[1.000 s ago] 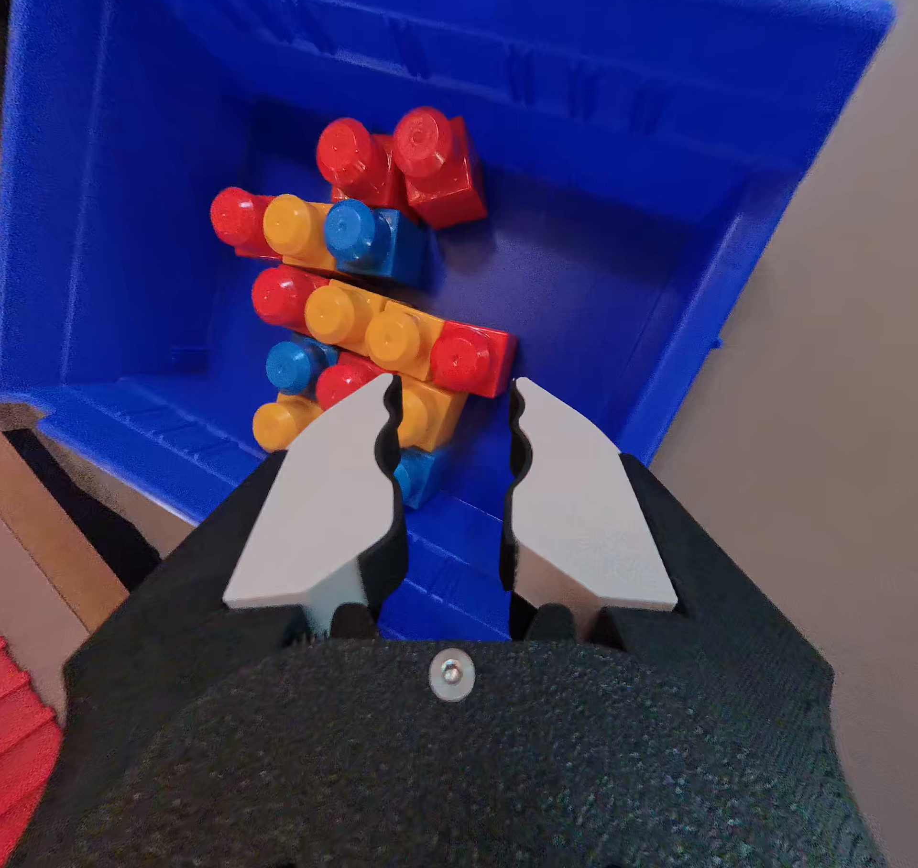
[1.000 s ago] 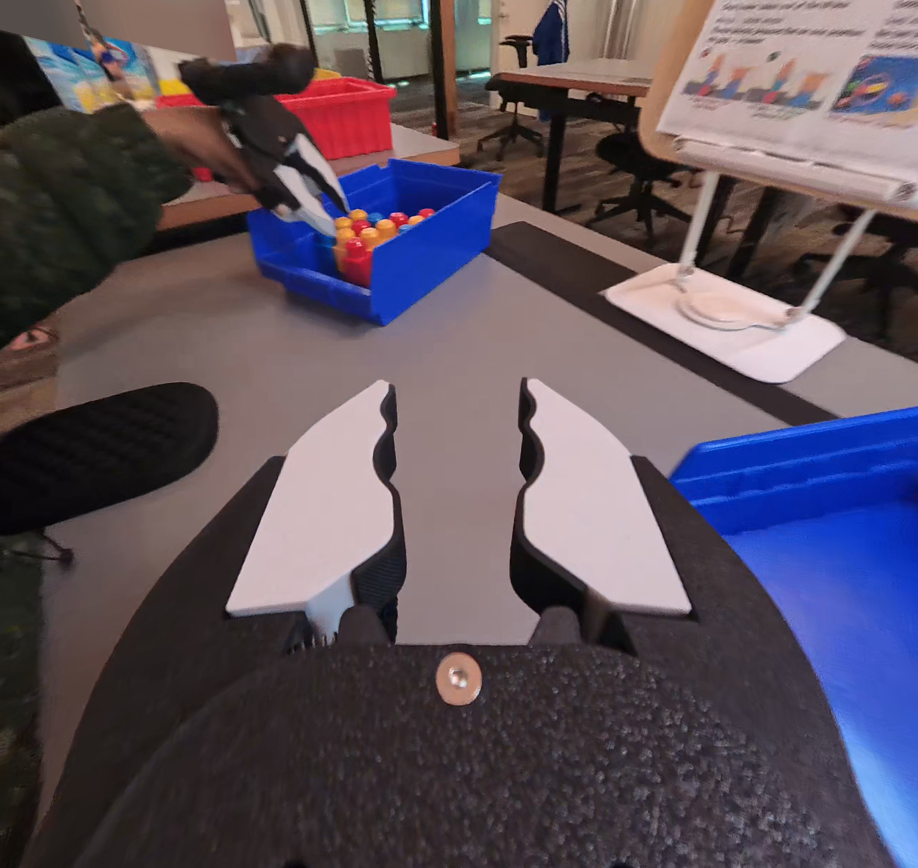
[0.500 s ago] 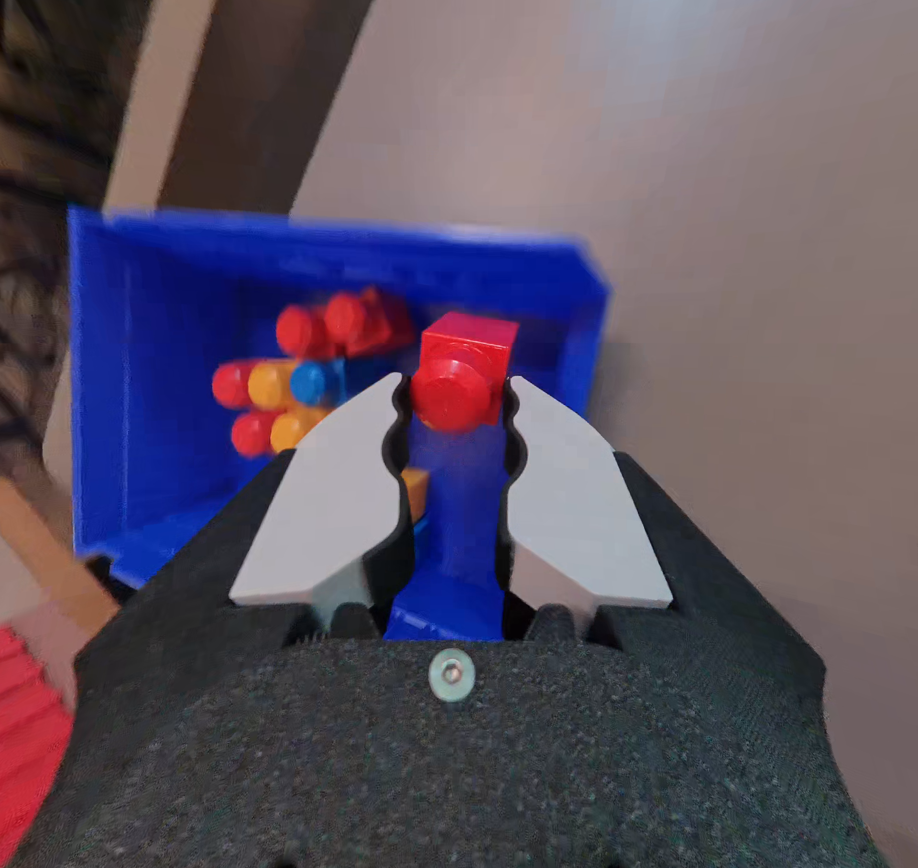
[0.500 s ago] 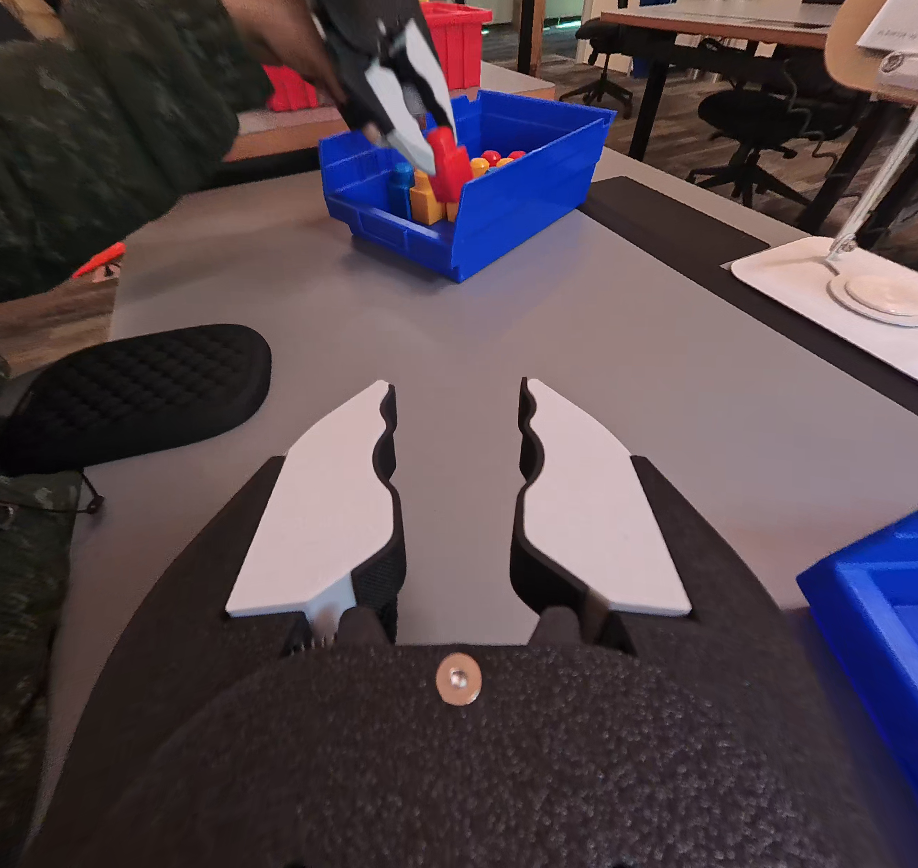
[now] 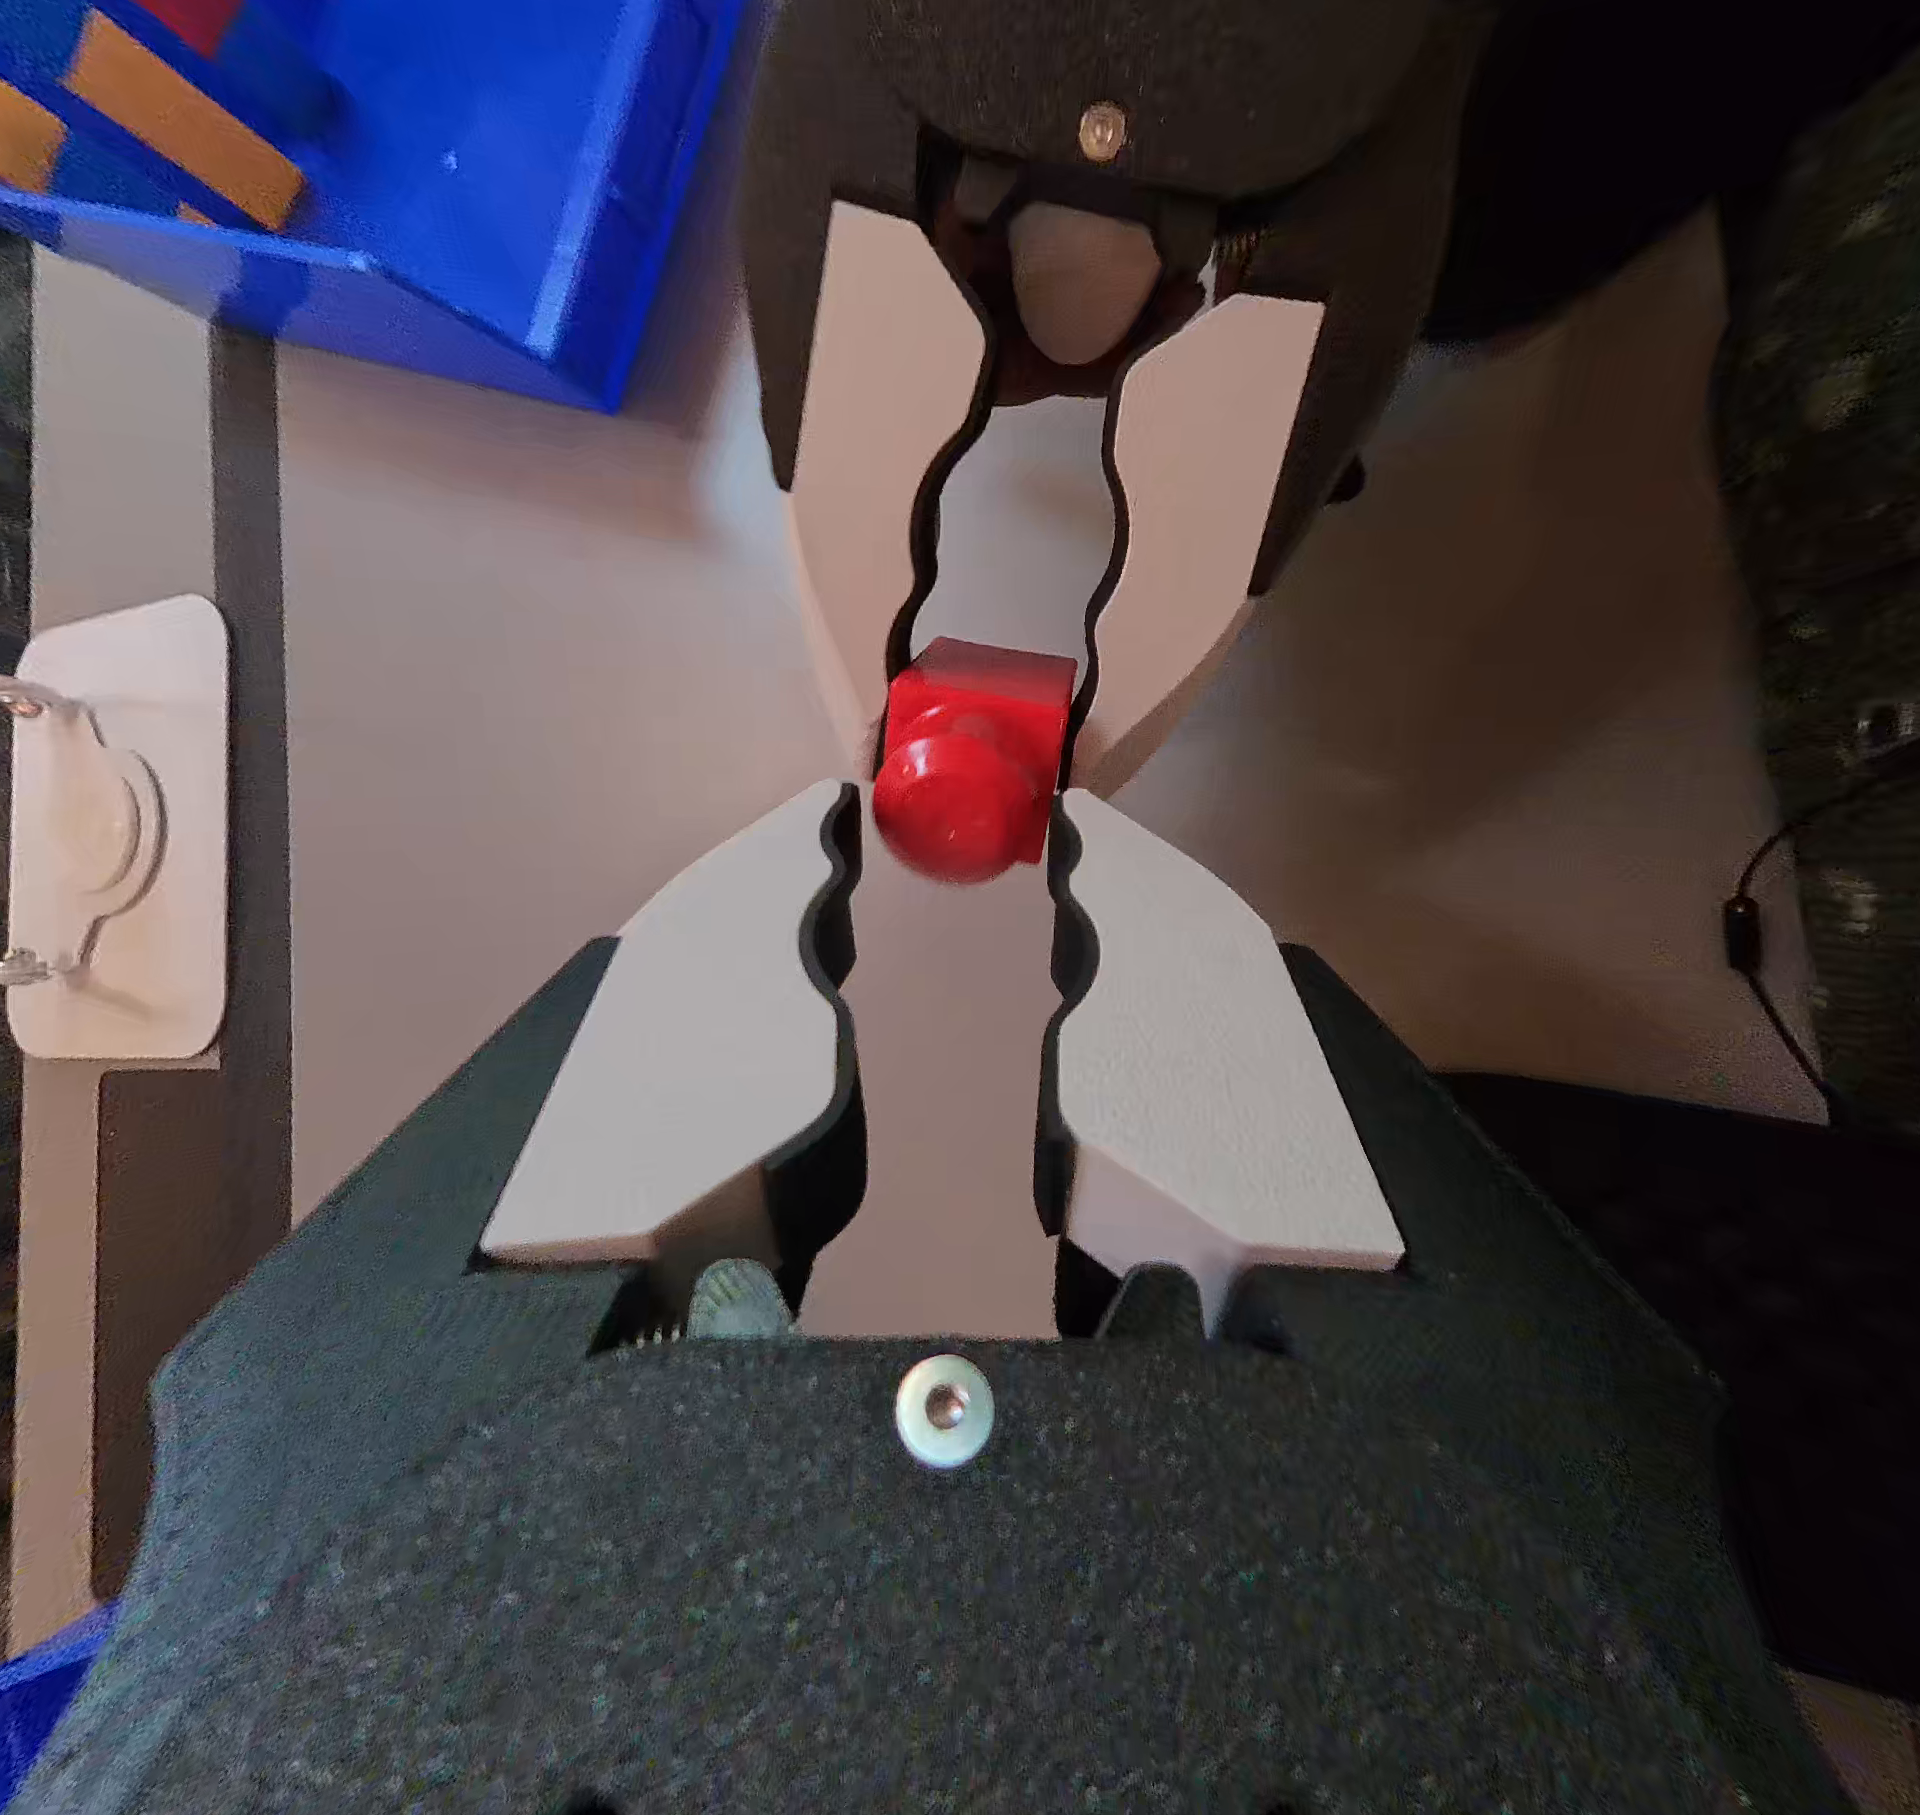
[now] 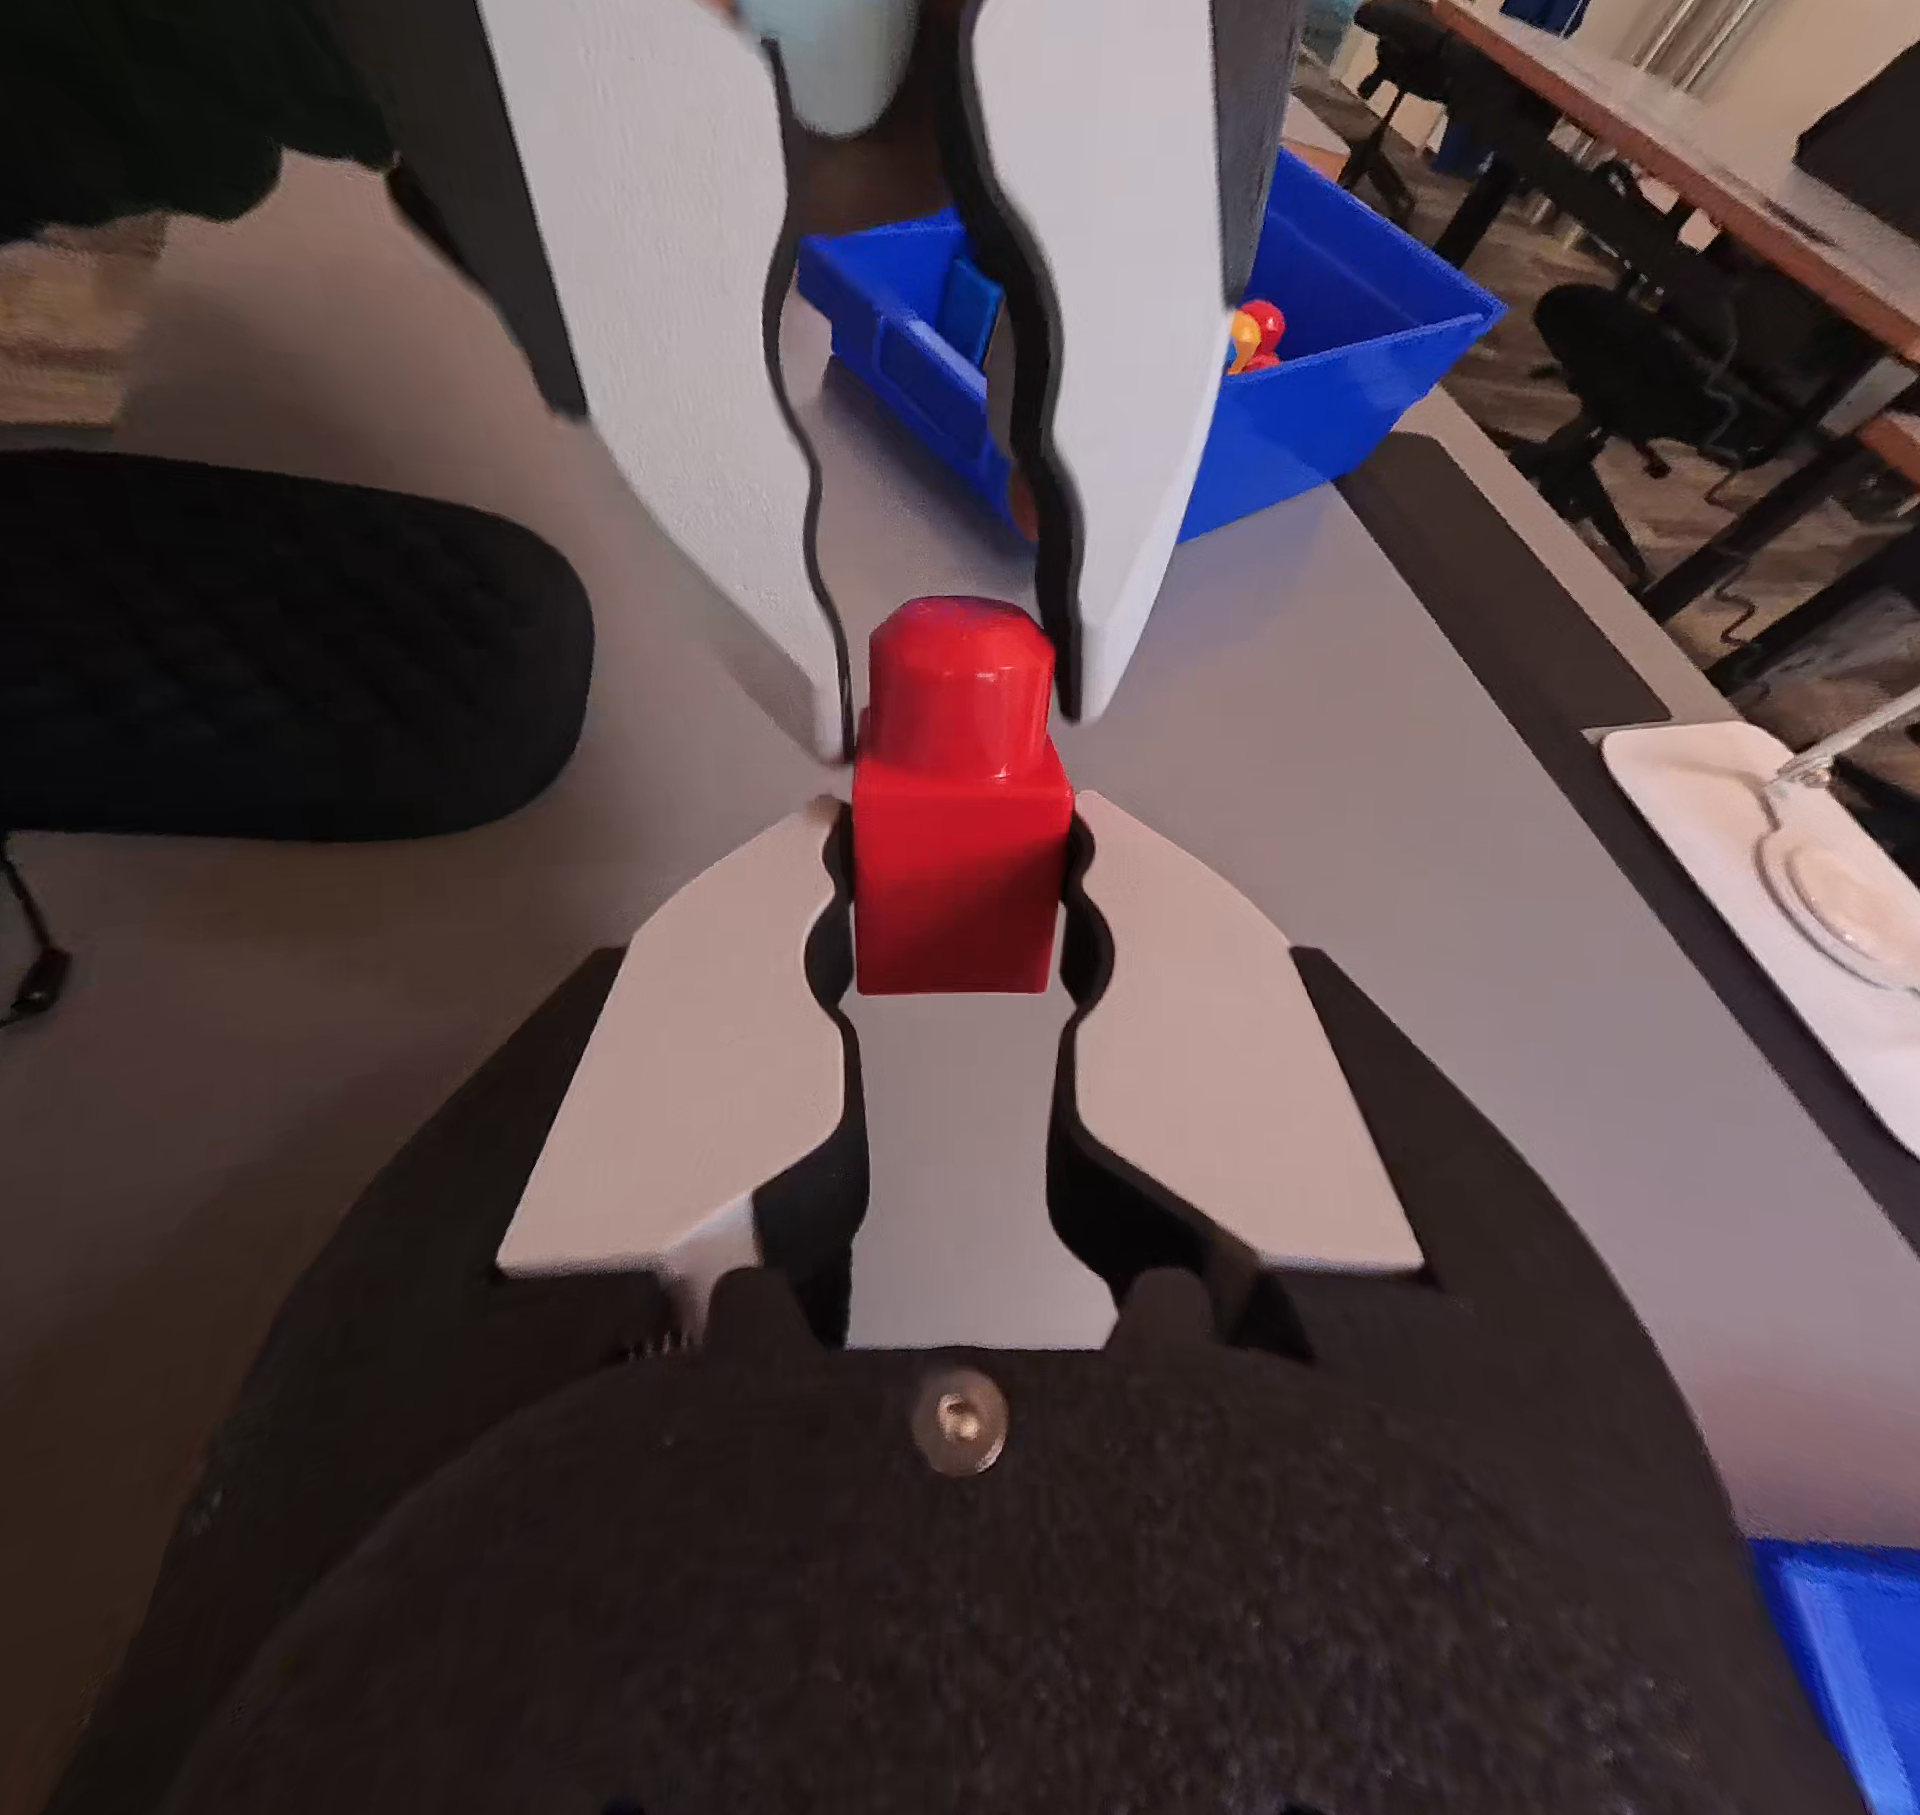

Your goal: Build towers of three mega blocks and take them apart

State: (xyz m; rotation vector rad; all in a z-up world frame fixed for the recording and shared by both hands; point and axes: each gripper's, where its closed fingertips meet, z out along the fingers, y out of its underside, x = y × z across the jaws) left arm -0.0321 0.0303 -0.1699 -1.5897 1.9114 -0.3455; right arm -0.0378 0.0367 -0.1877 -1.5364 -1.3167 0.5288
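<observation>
Fingers [image 6: 1143, 363] of our left gripper [image 5: 951, 809] clamp red block [image 6: 956, 830] by stud; right gripper [image 6: 956, 840] closes on its base — likely handover, block held above grey bench [image 6: 1351, 778], clear of far blue bin [image 6: 1351, 383].

One red block [image 6: 961, 830], two hand-held grippers, two blue bins [image 6: 1340, 415] on one table [image 6: 1299, 830]; the far bin's blocks are too hidden to count.
</observation>
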